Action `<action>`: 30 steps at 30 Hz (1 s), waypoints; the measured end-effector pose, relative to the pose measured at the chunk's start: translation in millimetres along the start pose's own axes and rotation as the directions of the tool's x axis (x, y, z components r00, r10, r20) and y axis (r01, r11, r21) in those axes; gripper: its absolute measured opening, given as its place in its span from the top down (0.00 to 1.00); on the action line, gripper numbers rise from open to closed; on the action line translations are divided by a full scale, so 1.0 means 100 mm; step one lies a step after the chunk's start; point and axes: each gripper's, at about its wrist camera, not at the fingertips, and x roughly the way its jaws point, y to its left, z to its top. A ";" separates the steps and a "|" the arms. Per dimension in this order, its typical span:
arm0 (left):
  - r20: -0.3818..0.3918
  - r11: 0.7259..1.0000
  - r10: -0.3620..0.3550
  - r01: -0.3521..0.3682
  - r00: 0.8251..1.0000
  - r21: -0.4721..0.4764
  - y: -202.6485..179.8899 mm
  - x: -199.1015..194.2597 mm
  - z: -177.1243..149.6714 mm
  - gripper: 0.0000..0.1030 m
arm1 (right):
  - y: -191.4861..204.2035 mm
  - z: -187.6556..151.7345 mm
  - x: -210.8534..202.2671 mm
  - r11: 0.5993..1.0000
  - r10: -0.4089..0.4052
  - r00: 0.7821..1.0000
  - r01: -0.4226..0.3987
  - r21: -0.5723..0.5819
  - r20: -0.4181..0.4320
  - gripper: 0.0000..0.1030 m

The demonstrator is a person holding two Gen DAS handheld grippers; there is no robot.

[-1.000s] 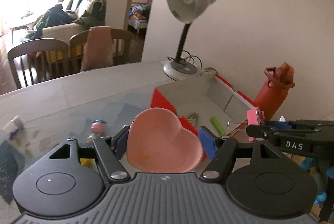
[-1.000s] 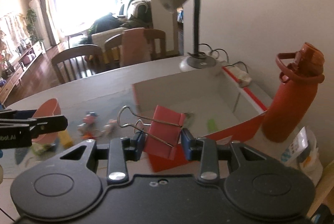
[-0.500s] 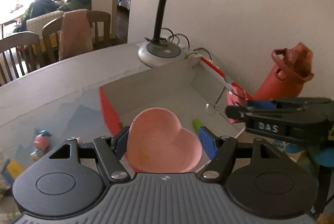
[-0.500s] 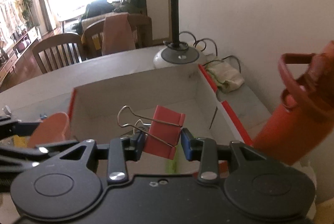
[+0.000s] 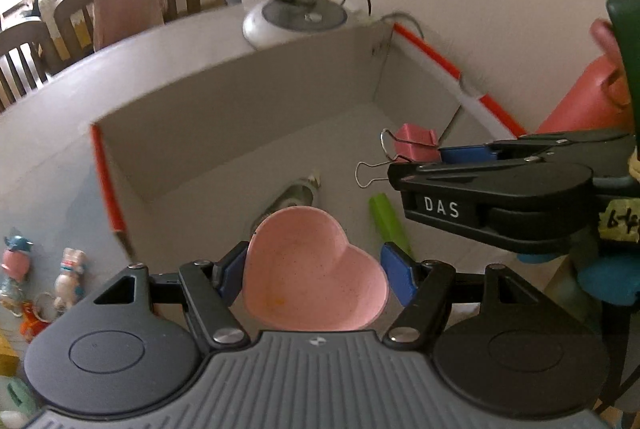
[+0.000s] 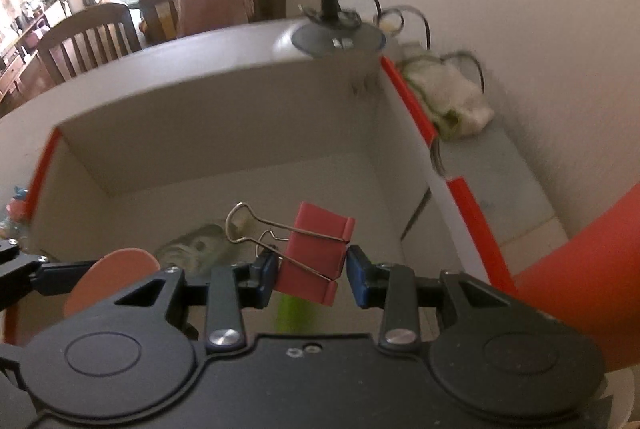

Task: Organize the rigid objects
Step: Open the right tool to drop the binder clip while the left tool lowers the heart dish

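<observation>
My left gripper [image 5: 314,279] is shut on a pink heart-shaped dish [image 5: 316,275] and holds it over the near part of an open white box with red edges [image 5: 224,101]. My right gripper [image 6: 312,275] is shut on a red binder clip [image 6: 316,257] and holds it above the box [image 6: 192,109]. The right gripper also shows in the left wrist view [image 5: 444,155] with the clip [image 5: 414,145], right of the dish. A green stick [image 5: 388,225] and a small greyish object [image 5: 294,195] lie on the box floor.
A lamp base [image 5: 296,17] with cables stands behind the box. An orange-red bottle [image 6: 576,269] stands right of the box. Small toy figures [image 5: 70,271] lie on the table left of the box. A crumpled white cloth [image 6: 452,101] lies by the wall. Chairs [image 6: 92,37] stand beyond the table.
Both grippers have moved forward and now hang over the box, with the dish and the clip still held. The box fills more of both views.
</observation>
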 end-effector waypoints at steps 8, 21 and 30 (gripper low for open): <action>-0.109 1.000 0.010 -0.011 0.994 -0.006 -0.04 0.34 0.07 0.32 | 0.01 0.00 0.13 1.000 0.002 0.997 -0.003 -0.021 -0.074 0.65; -0.297 0.998 0.017 -0.034 0.955 -0.055 0.01 0.59 0.13 0.31 | 0.06 0.01 0.21 0.999 0.007 0.985 -0.014 -0.038 -0.175 0.64; -0.293 0.998 0.044 -0.055 0.955 -0.028 0.00 0.56 0.13 0.31 | 0.06 0.00 0.12 1.000 0.013 0.987 -0.017 -0.021 -0.159 0.53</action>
